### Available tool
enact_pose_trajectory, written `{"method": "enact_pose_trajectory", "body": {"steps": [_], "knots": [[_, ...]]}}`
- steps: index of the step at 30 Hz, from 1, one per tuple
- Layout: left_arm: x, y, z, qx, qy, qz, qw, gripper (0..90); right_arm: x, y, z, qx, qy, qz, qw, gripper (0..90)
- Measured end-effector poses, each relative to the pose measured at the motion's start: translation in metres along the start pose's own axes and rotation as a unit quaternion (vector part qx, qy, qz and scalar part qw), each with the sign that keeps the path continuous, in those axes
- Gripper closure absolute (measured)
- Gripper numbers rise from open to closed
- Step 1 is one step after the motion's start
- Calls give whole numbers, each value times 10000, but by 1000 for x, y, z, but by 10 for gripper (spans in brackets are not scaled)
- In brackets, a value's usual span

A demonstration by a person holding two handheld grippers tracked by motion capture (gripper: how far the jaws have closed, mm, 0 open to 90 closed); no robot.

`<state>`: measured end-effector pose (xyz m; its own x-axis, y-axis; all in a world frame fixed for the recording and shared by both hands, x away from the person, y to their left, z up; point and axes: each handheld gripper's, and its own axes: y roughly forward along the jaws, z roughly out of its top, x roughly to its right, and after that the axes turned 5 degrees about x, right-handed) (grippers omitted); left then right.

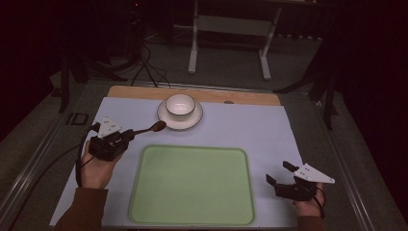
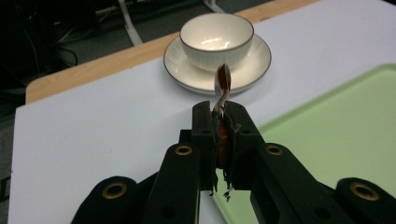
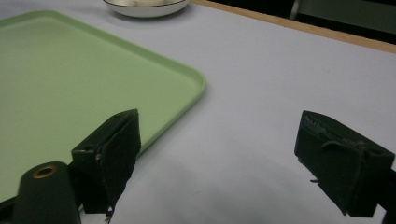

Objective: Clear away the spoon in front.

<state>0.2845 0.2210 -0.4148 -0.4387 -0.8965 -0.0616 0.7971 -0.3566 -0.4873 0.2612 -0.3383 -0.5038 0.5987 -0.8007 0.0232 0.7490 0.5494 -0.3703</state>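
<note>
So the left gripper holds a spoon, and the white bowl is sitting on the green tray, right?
Not quite. The left gripper does hold the spoon, but the white bowl sits on a saucer beyond the green tray, as the high view shows.

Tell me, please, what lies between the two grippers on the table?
The empty green tray lies between the left gripper and the right gripper, as the high view shows.
</note>
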Motion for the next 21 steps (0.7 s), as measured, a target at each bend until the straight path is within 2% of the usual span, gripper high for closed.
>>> {"method": "enact_pose_trajectory", "body": {"steps": [8, 16, 19, 21], "knots": [[0, -3, -18, -238, -79, 10, 9997, 839, 0, 0, 0, -11, 5, 5, 10000, 142], [4, -17, -31, -302, -124, -22, 9995, 839, -1, 1, 0, -37, -16, 17, 10000, 142], [4, -23, -35, -297, -238, -108, 9992, 839, -1, 2, 0, -46, -11, 15, 10000, 142], [5, -25, -38, -353, -229, -73, 9991, 839, -1, 2, 0, -49, -4, 18, 10000, 142]]}}
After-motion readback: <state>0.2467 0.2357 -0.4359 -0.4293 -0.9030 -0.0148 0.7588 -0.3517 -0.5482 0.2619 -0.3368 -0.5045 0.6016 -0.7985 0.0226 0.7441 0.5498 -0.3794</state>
